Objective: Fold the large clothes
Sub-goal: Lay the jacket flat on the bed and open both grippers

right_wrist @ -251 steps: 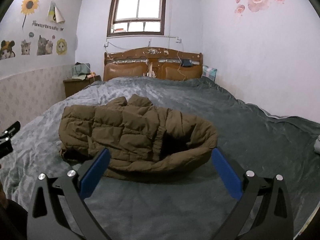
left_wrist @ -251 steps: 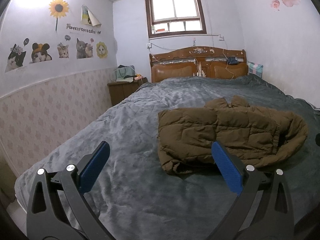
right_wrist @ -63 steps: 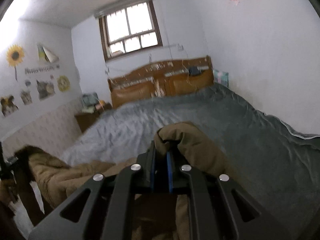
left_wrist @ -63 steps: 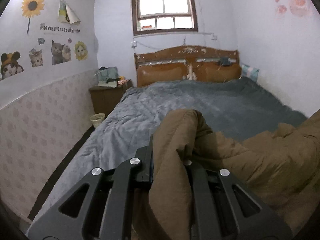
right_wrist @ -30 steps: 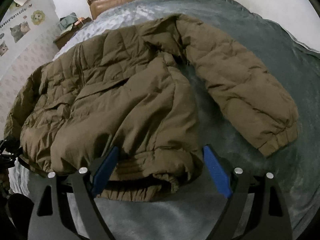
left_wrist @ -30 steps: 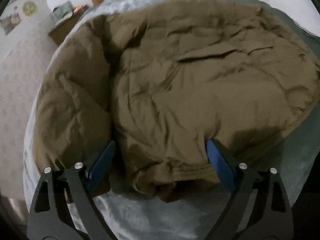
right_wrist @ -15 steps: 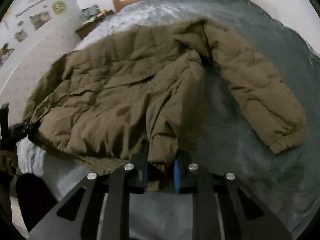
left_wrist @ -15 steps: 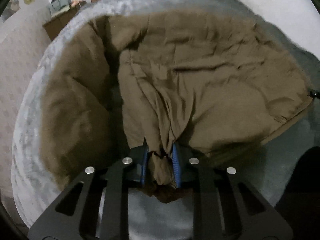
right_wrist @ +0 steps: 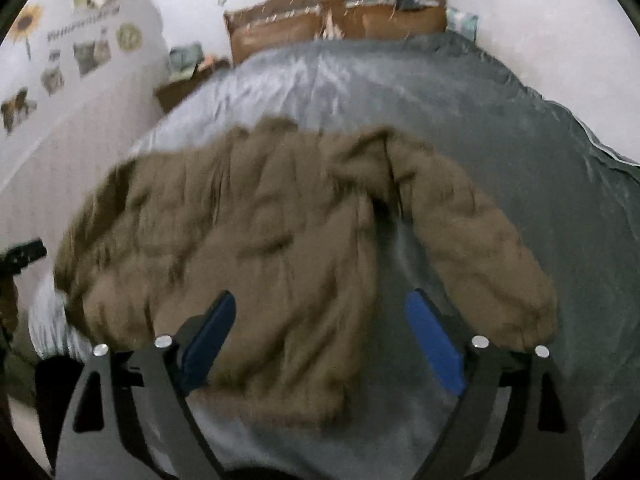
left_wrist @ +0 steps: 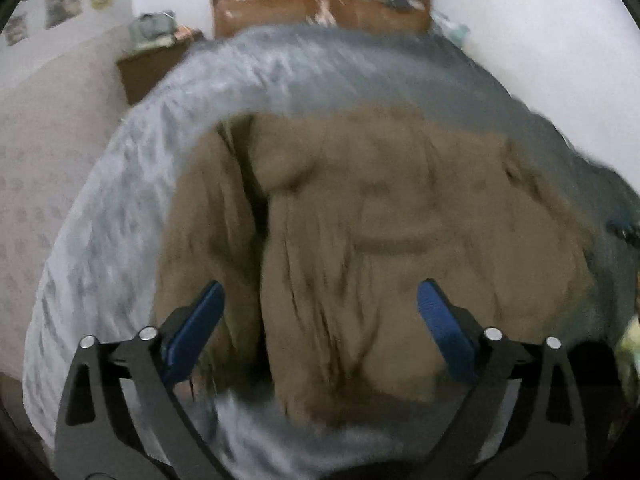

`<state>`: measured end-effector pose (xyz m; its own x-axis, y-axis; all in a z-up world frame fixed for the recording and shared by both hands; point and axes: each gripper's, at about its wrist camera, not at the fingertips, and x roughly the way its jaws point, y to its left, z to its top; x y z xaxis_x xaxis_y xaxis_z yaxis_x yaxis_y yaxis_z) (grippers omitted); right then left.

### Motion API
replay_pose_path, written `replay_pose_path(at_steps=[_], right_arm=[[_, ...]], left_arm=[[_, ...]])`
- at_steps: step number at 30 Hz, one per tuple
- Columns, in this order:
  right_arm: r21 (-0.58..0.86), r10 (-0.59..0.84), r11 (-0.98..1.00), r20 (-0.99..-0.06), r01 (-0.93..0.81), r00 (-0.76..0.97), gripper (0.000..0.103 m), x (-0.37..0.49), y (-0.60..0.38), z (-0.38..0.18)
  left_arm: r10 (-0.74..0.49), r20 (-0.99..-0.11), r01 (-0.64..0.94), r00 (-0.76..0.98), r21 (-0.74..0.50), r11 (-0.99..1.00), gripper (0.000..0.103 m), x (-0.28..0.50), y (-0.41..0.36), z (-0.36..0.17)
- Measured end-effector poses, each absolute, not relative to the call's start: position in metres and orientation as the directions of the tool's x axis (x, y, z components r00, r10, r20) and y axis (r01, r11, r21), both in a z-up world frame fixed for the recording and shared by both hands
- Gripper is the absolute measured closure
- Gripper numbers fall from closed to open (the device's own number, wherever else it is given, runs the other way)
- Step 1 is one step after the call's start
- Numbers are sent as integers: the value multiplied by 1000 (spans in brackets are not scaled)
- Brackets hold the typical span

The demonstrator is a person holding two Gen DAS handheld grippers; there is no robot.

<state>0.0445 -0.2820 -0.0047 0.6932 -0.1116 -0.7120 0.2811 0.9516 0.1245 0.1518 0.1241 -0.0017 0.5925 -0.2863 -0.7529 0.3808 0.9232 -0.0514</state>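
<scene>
On the bed (right_wrist: 500,112), near its foot edge, the brown puffer jacket (right_wrist: 260,240) lies spread flat over the grey blanket, one sleeve (right_wrist: 480,248) angling out toward 4 o'clock in the right wrist view. Half a second ago both tongs were pinched on the jacket hem; now both have let go and sit higher, jacket looks smaller and further below. Left tongs (left_wrist: 320,312): jaws opening, already wide, blue pads clear of the fabric, holding nothing. Right tongs (right_wrist: 320,316): same, opening wide, nothing gripped, hem just seen between the pads but untouched. Both views motion-blurred. Around: wooden headboard (right_wrist: 340,12) at 12 o'clock, nightstand (right_wrist: 188,80) at 10 o'clock with stuff on top, too blurred to tell what. Wall stickers (right_wrist: 88,52) at 10 o'clock. Left tool's edge (right_wrist: 24,256) shows at 9 o'clock of the right view
</scene>
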Motion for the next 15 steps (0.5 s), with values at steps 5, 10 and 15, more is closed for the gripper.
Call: replay_pose_path(at_steps=[5, 10, 15], right_arm=[[235, -97, 922, -629, 308, 772, 8, 121, -288, 16], [314, -120, 867, -621, 386, 775, 8, 194, -290, -8], [258, -287, 789, -647, 558, 706, 8, 217, -334, -43]], left_arm=[[-349, -685, 265, 640, -230, 937, 6, 232, 91, 8], [-293, -727, 201, 621, -213, 956, 7, 302, 44, -33], [-266, -744, 134, 614, -233, 963, 9, 330, 48, -84]])
